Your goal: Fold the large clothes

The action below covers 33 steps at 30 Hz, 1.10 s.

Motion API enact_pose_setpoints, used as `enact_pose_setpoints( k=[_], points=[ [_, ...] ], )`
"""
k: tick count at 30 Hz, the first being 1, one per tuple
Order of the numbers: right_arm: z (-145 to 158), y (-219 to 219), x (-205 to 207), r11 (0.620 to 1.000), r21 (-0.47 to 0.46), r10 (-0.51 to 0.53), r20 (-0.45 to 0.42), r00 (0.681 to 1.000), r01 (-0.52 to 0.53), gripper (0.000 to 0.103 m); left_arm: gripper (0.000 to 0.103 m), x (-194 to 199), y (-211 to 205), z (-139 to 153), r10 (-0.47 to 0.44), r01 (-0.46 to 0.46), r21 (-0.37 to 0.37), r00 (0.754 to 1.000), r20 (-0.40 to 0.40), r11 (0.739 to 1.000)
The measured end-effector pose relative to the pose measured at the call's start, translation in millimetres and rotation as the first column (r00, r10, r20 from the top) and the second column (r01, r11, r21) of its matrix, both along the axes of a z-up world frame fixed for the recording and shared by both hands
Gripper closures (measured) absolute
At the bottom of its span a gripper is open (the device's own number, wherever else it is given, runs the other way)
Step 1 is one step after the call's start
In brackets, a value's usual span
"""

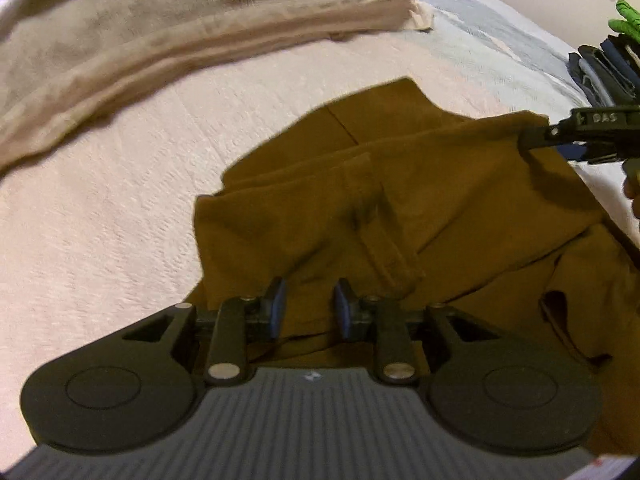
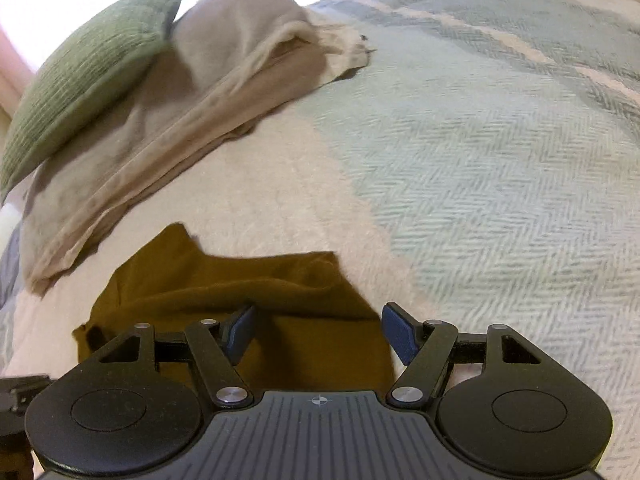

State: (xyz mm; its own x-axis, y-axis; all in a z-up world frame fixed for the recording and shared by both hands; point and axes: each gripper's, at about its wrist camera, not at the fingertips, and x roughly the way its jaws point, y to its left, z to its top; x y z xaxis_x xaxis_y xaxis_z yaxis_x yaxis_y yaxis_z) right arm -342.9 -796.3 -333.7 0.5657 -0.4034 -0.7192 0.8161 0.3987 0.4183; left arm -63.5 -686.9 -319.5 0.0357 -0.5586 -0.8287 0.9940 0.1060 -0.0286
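Your mustard-brown cotton garment (image 1: 400, 200) lies partly folded in the middle of the pale pink and grey-green herringbone bedspread (image 1: 120, 220), its layers doubled over so a hemmed sleeve or cuff sits on top. That spot makes sense: it leaves flat, bare spread all round for the next fold.

Your left gripper (image 1: 310, 308) hangs low over the near edge of the garment with its blue pads only a little apart; cloth shows in the gap, but the pads do not seem to press on it, so treat it as let go, not gripped. Your right gripper (image 2: 318, 336) has its jaws spread wide over the garment's far right corner, nothing between them, angled down as if lining up a fresh pinch there. From the left wrist view its black finger sits right at that edge.

The folded beige blanket (image 2: 160, 120) and green ribbed cushion (image 2: 88, 68) sit well apart at the head of the bed, out of your way. A pile of dark folded clothes (image 1: 604, 72) waits at the far side, probably your finished stack.
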Motion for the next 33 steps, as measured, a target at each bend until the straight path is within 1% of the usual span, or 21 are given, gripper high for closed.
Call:
enact_pose_setpoints(
  k=[2, 4, 6, 7, 9, 10, 12, 13, 15, 17, 18, 19, 22, 23, 25, 26, 28, 30, 31, 32, 33],
  points=[
    [15, 12, -6, 1.0, -0.028, 0.013, 0.018, 1.0, -0.012, 0.036, 0.081, -5, 11, 12, 0.005, -0.005, -0.034, 1.0, 0.022, 0.999],
    [24, 27, -11, 0.999, -0.034, 0.014, 0.046, 0.999, -0.012, 0.036, 0.081, -8, 17, 20, 0.022, -0.022, -0.054, 1.0, 0.009, 0.998],
    [26, 37, -11, 0.998, -0.034, 0.045, 0.065, 0.997, -0.043, 0.036, 0.081, -13, 19, 19, 0.026, -0.026, -0.048, 1.0, 0.003, 0.999],
    [28, 38, -10, 0.996, -0.059, 0.063, 0.056, 0.996, -0.06, 0.036, 0.081, -15, 16, 16, 0.021, -0.021, -0.037, 1.0, 0.012, 0.999],
    [32, 30, -11, 0.993, -0.104, 0.06, 0.056, 0.997, -0.054, 0.036, 0.081, -18, 13, 13, 0.009, -0.009, -0.035, 1.0, 0.023, 0.999],
    [33, 23, -14, 0.994, -0.106, 0.043, 0.066, 0.997, -0.036, 0.036, 0.081, -20, 12, 11, 0.008, -0.007, -0.031, 1.0, 0.026, 1.0],
    [31, 9, -17, 0.996, -0.088, 0.011, 0.08, 0.997, -0.004, 0.036, 0.08, -19, 11, 7, 0.014, -0.013, -0.017, 0.999, 0.03, 1.0],
    [28, 5, -17, 0.998, -0.067, 0.018, 0.102, 0.995, -0.011, 0.036, 0.08, -18, 11, 4, 0.015, -0.014, -0.01, 0.999, 0.031, 1.0],
    [18, 4, -5, 0.994, -0.027, 0.105, 0.127, 0.986, -0.102, 0.036, 0.079, -18, 8, -4, 0.023, -0.023, 0.008, 0.999, 0.022, 1.0],
    [2, 2, 12, 0.974, 0.024, 0.22, 0.137, 0.966, -0.226, 0.036, 0.078, -13, 7, -10, 0.046, -0.046, 0.021, 0.999, -0.006, 0.999],
    [-5, 3, 19, 0.966, 0.035, 0.252, 0.109, 0.961, -0.257, 0.036, 0.076, -12, 6, -8, 0.058, -0.057, 0.023, 0.998, -0.012, 0.998],
    [-7, 3, 20, 0.967, 0.023, 0.25, 0.08, 0.965, -0.253, 0.036, 0.076, -12, 6, -3, 0.07, -0.07, 0.022, 0.998, -0.006, 0.997],
    [5, 5, 6, 0.985, 0.012, 0.168, 0.141, 0.976, -0.171, 0.036, 0.078, -16, 16, 19, 0.095, -0.095, -0.023, 0.995, 0.014, 0.995],
    [11, 9, 2, 0.987, -0.01, 0.159, 0.155, 0.975, -0.16, 0.036, 0.078, -16, 20, 26, 0.11, -0.109, -0.045, 0.994, 0.01, 0.993],
    [22, 18, -4, 0.987, -0.051, 0.156, 0.176, 0.972, -0.149, 0.036, 0.078, -13, 21, 31, 0.134, -0.134, -0.073, 0.991, -0.014, 0.988],
    [24, 20, -2, 0.986, -0.058, 0.163, 0.193, 0.967, -0.155, 0.036, 0.078, -12, 18, 29, 0.138, -0.14, -0.075, 0.99, -0.031, 0.987],
    [18, 21, 6, 0.98, -0.042, 0.197, 0.217, 0.956, -0.192, 0.036, 0.078, -10, 7, 16, 0.14, -0.142, -0.049, 0.989, -0.05, 0.989],
    [-3, 17, 21, 0.969, 0.029, 0.234, 0.214, 0.948, -0.246, 0.036, 0.077, -8, -5, -7, 0.141, -0.141, 0.001, 0.987, -0.074, 0.99],
    [-15, 13, 26, 0.965, 0.055, 0.24, 0.203, 0.949, -0.256, 0.036, 0.076, -6, -6, -15, 0.143, -0.143, -0.001, 0.987, -0.08, 0.99],
    [-22, 11, 26, 0.966, 0.055, 0.24, 0.193, 0.952, -0.254, 0.036, 0.076, -5, -8, -16, 0.149, -0.15, -0.004, 0.985, -0.088, 0.989],
    [-23, 10, 26, 0.968, 0.055, 0.23, 0.197, 0.953, -0.245, 0.036, 0.076, -4, -7, -14, 0.161, -0.162, -0.005, 0.982, -0.095, 0.987]
  ],
)
